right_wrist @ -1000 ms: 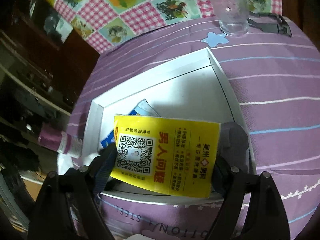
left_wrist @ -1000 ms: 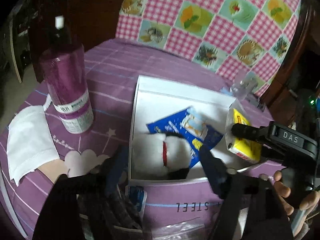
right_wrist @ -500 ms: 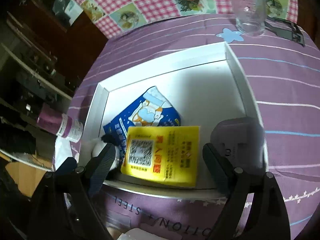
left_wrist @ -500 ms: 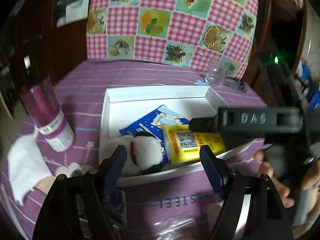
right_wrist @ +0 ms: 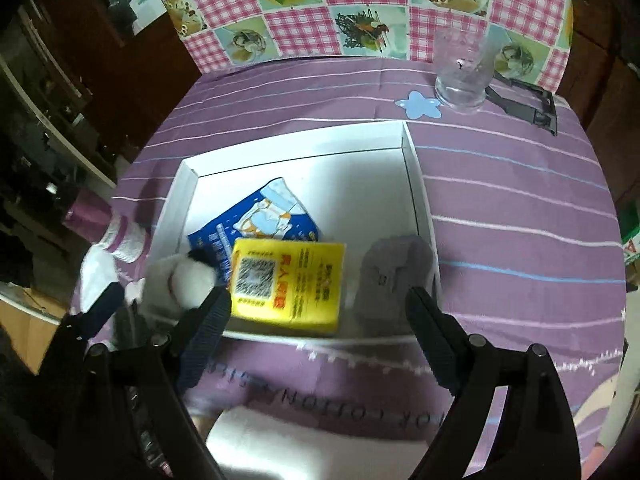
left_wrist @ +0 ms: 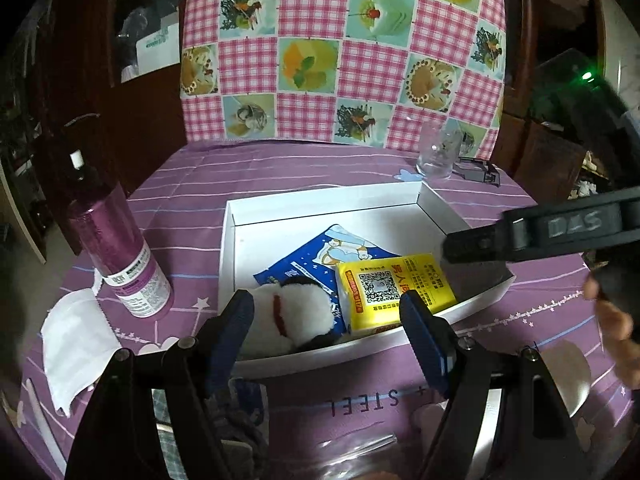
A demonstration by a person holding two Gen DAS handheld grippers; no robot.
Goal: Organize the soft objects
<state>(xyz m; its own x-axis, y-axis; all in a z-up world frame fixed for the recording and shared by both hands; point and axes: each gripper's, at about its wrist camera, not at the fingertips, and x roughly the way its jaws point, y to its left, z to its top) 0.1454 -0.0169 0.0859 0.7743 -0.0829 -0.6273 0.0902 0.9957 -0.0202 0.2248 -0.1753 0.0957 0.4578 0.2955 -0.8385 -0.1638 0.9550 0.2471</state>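
Note:
A white box [left_wrist: 328,204] [right_wrist: 304,142] sits on the purple table. Inside lie a blue tissue pack [left_wrist: 320,256] [right_wrist: 264,216], a yellow tissue pack [left_wrist: 394,290] [right_wrist: 292,280] and a white plush toy with a red collar [left_wrist: 298,314] [right_wrist: 186,280]. My left gripper [left_wrist: 326,328] is open and empty, just in front of the box's near wall. My right gripper [right_wrist: 316,328] is open and empty, above the box's near edge; its arm [left_wrist: 560,232] also shows in the left wrist view.
A purple bottle [left_wrist: 120,252] and a white folded cloth [left_wrist: 76,344] lie left of the box. A clear glass [right_wrist: 464,76] and a black clip [right_wrist: 528,108] stand at the far right. A checked cushion [left_wrist: 340,48] backs the table. Dark fabric [left_wrist: 236,420] lies under my left gripper.
The right gripper let go of the yellow pack, which now lies in the box, and drew back open. The left gripper pulled back and turned right.

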